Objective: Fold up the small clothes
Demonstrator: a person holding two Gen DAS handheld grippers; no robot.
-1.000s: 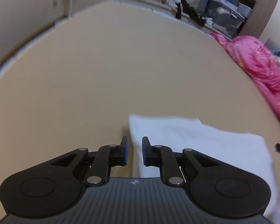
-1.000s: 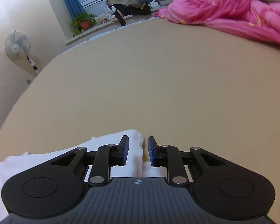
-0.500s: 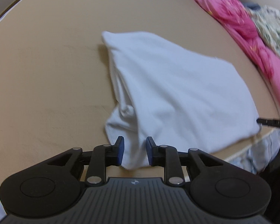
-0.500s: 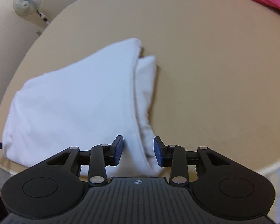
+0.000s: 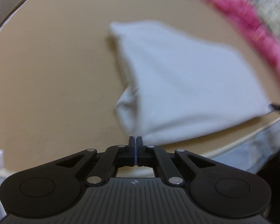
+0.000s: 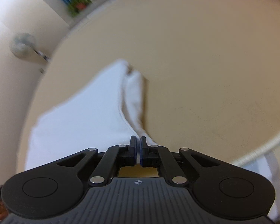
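White garment (image 5: 186,78) pinched by right hand-held gripper (image 6: 138,145).

Your left gripper (image 5: 135,143) and right gripper (image 6: 138,143) are black, with round silver screws, blue pads inside, and a grey ribbed body.

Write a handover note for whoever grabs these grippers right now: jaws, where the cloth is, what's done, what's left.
Left gripper: jaws shut at the white cloth's near corner; a pinch is not clear.
Right gripper: jaws shut, apparently pinching the cloth's other near corner.
Cloth: on the tan bed, close to its near edge, one side already doubled under.
Done: side fold, corners reached.
Left: probably carry the near edge to the far edge, then release.
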